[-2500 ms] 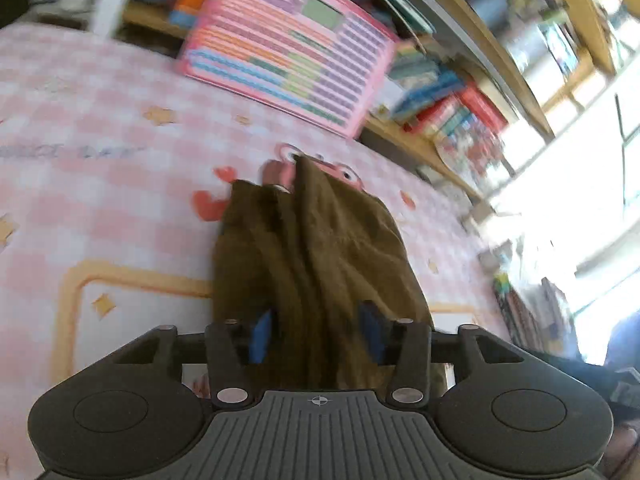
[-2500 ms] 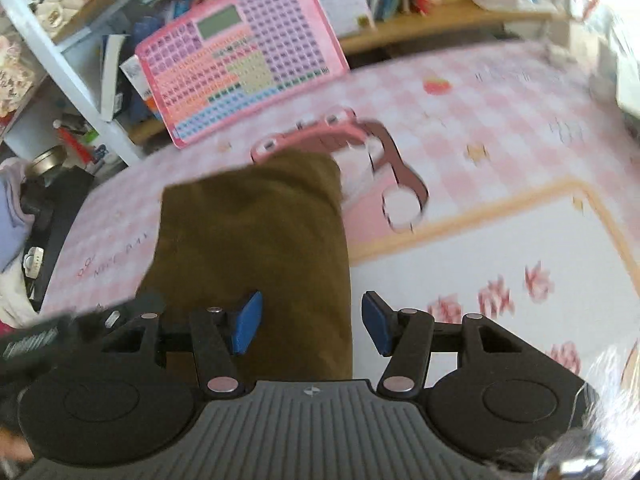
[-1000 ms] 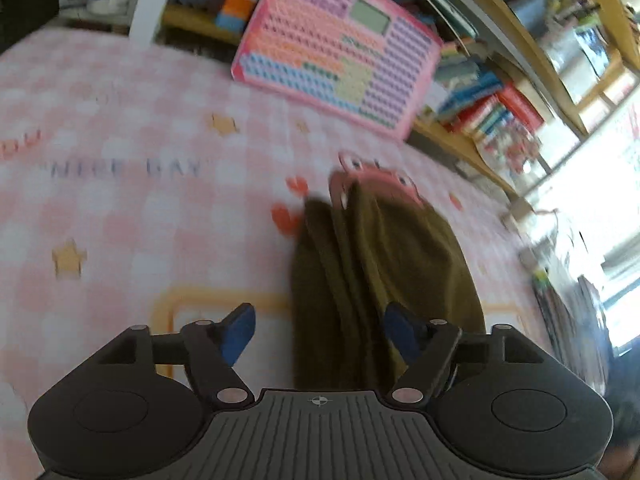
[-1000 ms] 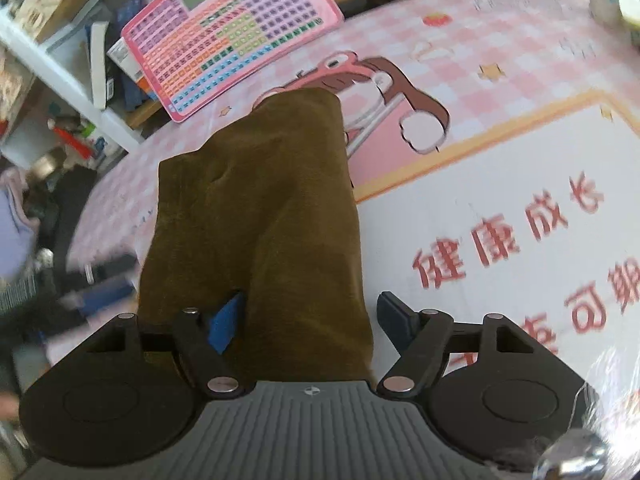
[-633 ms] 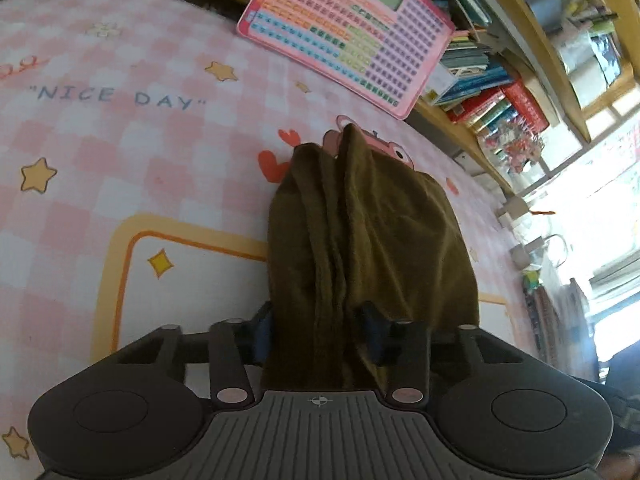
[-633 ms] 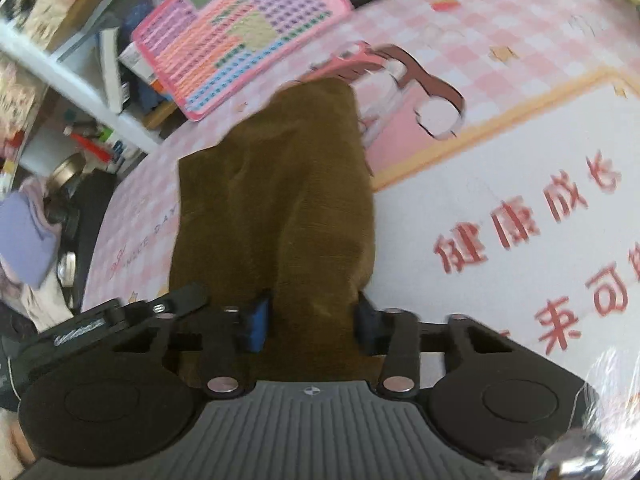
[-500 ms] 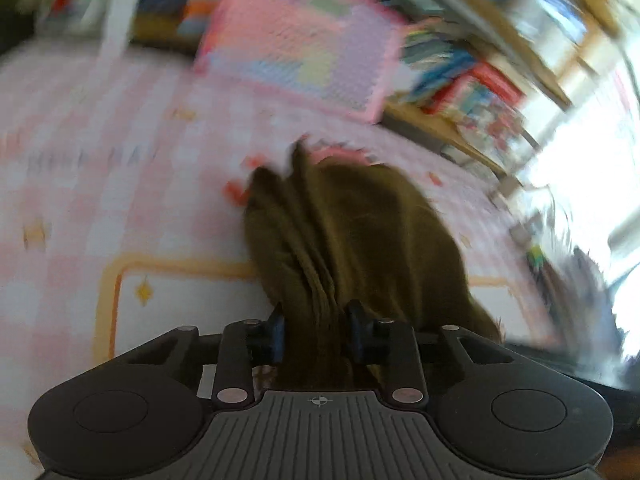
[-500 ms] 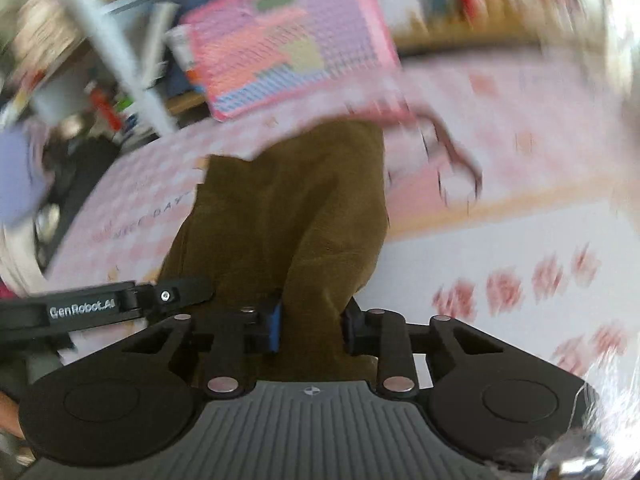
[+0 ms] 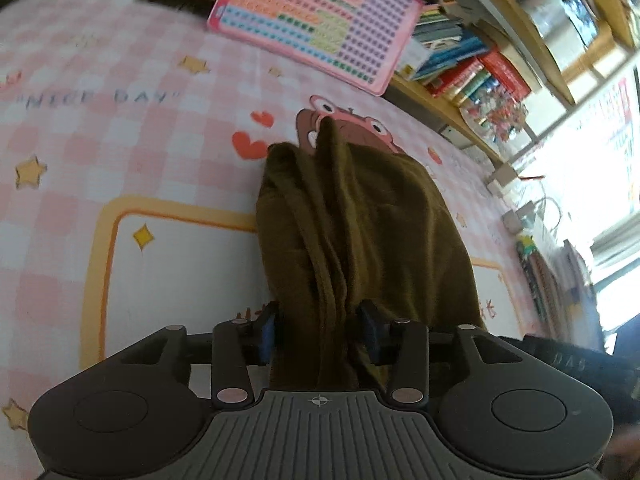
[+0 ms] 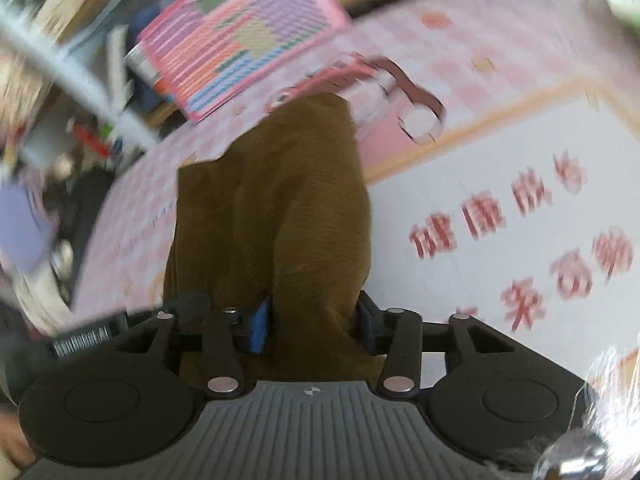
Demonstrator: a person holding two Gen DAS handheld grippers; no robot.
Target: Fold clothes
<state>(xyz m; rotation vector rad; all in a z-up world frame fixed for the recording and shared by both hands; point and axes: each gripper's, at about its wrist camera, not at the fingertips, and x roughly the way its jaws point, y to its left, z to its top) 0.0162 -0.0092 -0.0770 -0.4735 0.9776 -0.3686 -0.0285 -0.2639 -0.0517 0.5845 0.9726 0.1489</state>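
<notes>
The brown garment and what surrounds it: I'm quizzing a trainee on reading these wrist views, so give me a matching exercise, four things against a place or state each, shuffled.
Things:
1. brown garment
2. pink chart board
3. left gripper
4. books

Places or states:
A. stacked on a wooden shelf
B. leaning at the far edge of the mat
C. shut on bunched fabric
D. stretched forward over the cartoon print

Pairs: 1-D, 2-B, 3-C, 4-A
</notes>
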